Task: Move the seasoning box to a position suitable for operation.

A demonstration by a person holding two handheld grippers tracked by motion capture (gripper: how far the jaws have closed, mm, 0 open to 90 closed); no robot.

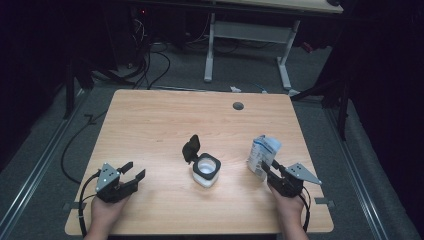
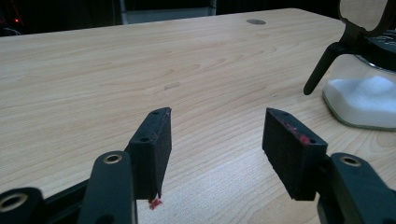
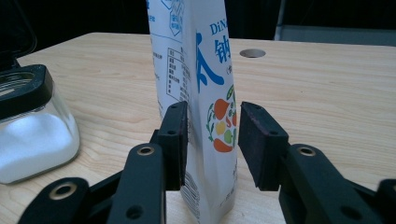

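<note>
A light wooden table [image 1: 150, 120] is seen from above, in a dark room. At the lower left, a person's left hand holds the left gripper [image 1: 134, 171], resting on the table with its jaws wide apart and nothing between them. In the left gripper view there are small red marks on the jaw pads and a red speck on the wood beneath one of them.

Near the middle of the table stands a clear glass jar [image 1: 206, 171] with a black collar and a hinged black lid [image 1: 191, 148] tipped open and up. White powder fills its lower part. Both gripper views cut the jar off at the frame edge, and no label can be seen on it.

To the right stands an upright white and blue pouch [image 1: 263, 155], well apart from the jar. The right gripper [image 1: 269, 169], held by the person's right hand at the lower right, has its jaws on either side of the pouch's lower edge. In the right gripper view one jaw is pressed against the pouch and the other stands just off it. The pouch shows the letters "DiN", large blue Chinese characters partly cut off, a table of print too small to read, and a drawing of fruit and vegetables. Its top is out of frame.

A round cable hole [image 1: 238, 106] sits near the table's far edge.
</note>
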